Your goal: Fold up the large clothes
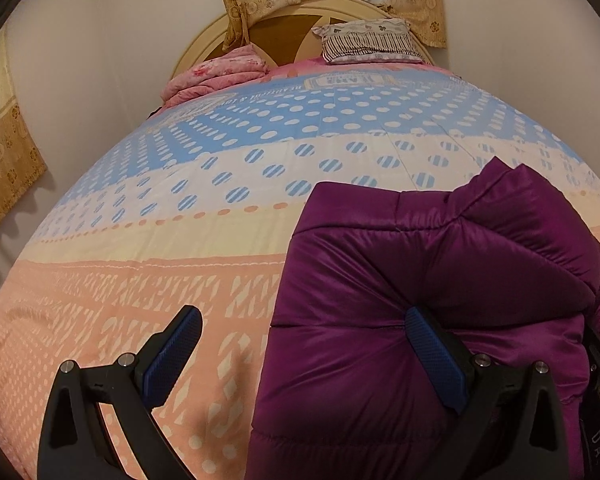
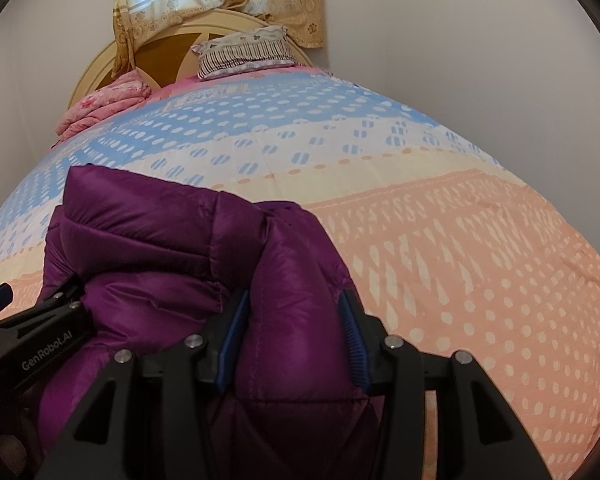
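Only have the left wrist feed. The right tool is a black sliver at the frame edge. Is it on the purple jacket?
Observer: Yes. The right tool has a thick fold of the purple jacket between its pads, and both pads press on it.
Operator: Which side of the jacket?
Observer: The right side. The peach bedspread starts directly beside that fold.
Operator: Where's my left tool relative to it?
Observer: In the right wrist view the left tool sits at the jacket's left side, apart from the right tool, with the jacket's bulk between them.
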`<state>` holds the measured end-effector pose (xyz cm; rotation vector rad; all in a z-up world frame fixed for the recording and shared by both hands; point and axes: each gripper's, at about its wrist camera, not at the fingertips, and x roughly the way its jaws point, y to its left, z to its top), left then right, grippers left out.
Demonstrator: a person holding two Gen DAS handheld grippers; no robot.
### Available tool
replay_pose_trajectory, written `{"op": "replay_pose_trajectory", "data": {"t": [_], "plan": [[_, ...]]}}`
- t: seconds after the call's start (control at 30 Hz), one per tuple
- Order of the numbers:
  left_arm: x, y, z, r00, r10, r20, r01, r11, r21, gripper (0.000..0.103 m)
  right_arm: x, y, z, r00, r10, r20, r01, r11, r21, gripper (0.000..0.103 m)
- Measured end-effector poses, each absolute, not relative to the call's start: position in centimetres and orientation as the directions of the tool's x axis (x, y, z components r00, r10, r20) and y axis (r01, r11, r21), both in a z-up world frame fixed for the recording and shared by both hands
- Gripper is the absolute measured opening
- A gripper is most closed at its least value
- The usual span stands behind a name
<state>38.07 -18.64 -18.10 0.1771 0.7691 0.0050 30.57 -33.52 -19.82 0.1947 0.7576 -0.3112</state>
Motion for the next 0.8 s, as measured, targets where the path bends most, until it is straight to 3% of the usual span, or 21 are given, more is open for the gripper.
{"op": "replay_pose_trajectory", "data": {"t": [0.8], "plan": [[38.9,-19.5,-19.1,0.705,0.113,-0.700,0.053,0.976,0.211,0.102,31.7,-33.9,-21.1,0.628,-0.193,-0.753,0.352,0.935,0.053,0.055]]}}
